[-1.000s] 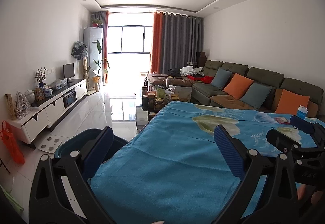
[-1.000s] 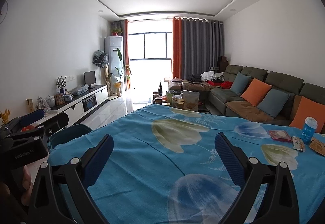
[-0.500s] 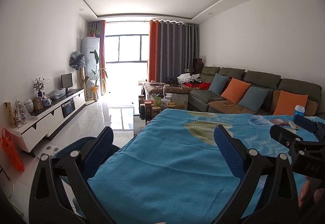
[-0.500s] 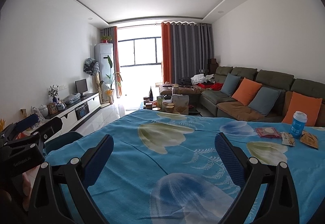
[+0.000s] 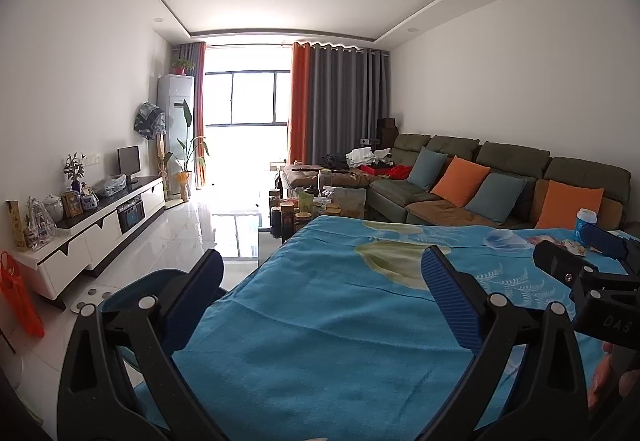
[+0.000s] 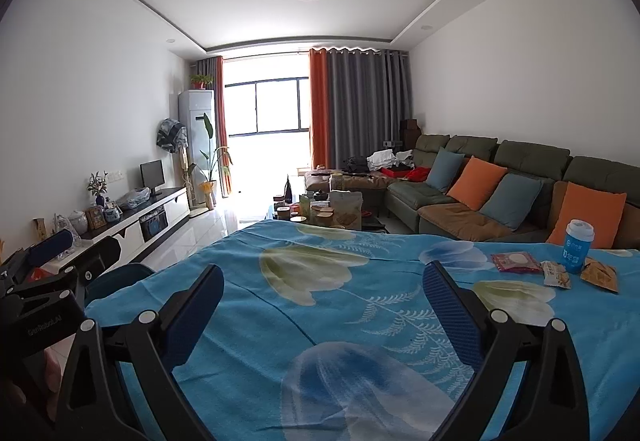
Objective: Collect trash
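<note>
On the far right of the blue flowered tablecloth (image 6: 320,305) lies the trash: a red snack packet (image 6: 515,262), a small white and orange wrapper (image 6: 557,273), an orange wrapper (image 6: 599,274) and a blue paper cup (image 6: 578,245) standing upright. My right gripper (image 6: 324,287) is open over the cloth, well short of these and to their left. My left gripper (image 5: 322,283) is open at the table's left edge, nothing between its fingers. In the left wrist view the cup (image 5: 585,223) and wrappers (image 5: 560,243) show partly behind the right gripper's body.
A dark blue bin (image 5: 132,289) sits on the floor beside the table's left edge. Beyond the table are a cluttered coffee table (image 6: 320,209), a green sofa (image 6: 500,185) with cushions, and a white TV cabinet (image 5: 100,225) along the left wall.
Both views have tilted upward and shifted a little, so the table sits lower in frame and the trash has drifted left. Both grippers stay open.
</note>
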Tool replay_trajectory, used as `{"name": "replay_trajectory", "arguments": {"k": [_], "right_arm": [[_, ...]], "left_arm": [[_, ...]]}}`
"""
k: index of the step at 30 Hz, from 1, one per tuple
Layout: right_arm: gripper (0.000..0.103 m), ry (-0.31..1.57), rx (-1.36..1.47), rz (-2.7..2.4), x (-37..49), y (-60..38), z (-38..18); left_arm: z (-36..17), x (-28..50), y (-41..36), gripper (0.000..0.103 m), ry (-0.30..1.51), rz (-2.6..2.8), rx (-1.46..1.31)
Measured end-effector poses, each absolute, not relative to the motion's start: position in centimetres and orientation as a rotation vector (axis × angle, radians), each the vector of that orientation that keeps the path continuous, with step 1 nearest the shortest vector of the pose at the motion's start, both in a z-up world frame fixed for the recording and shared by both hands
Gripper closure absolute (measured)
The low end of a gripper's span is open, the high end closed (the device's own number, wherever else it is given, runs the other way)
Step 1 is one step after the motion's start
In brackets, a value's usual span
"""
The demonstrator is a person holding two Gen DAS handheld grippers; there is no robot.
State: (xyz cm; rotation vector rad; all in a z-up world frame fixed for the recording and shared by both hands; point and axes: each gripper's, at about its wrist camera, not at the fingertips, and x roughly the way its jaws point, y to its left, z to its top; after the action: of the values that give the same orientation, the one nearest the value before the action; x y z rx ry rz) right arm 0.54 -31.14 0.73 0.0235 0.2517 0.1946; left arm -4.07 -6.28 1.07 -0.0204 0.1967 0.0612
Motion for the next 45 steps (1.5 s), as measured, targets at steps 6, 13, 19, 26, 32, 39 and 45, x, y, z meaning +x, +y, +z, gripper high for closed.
{"name": "replay_trajectory", "arguments": {"k": [6,13,19,26,32,39,45], "right_arm": [[0.007,0.251,0.027,0.188,0.5,-31.3,0.8],[0.007,0.252,0.027,0.183,0.3,-31.2,0.7],[0.007,0.253,0.029,0.184,0.3,-31.3,0.8],[0.007,0.252,0.029,0.184,0.4,-31.4,0.7],[0.007,0.255,0.030,0.183,0.4,-31.5,0.7],[0.007,0.256,0.034,0.182,0.4,-31.6,0.6],[0.007,0.261,0.040,0.169,0.2,-32.1,0.4]], "left_arm": [[1.1,-4.0,-6.4,0.006,0.197,0.058,-0.021],[1.2,-3.9,-6.5,0.006,0.197,0.059,-0.020],[1.2,-3.9,-6.7,0.006,0.195,0.057,-0.018],[1.3,-3.7,-6.8,0.006,0.193,0.058,-0.014],[1.3,-3.7,-6.7,0.006,0.188,0.057,-0.007],[1.3,-3.8,-7.0,0.006,0.171,0.051,0.007],[1.0,-2.5,-7.3,0.006,0.243,0.006,0.015]]}}
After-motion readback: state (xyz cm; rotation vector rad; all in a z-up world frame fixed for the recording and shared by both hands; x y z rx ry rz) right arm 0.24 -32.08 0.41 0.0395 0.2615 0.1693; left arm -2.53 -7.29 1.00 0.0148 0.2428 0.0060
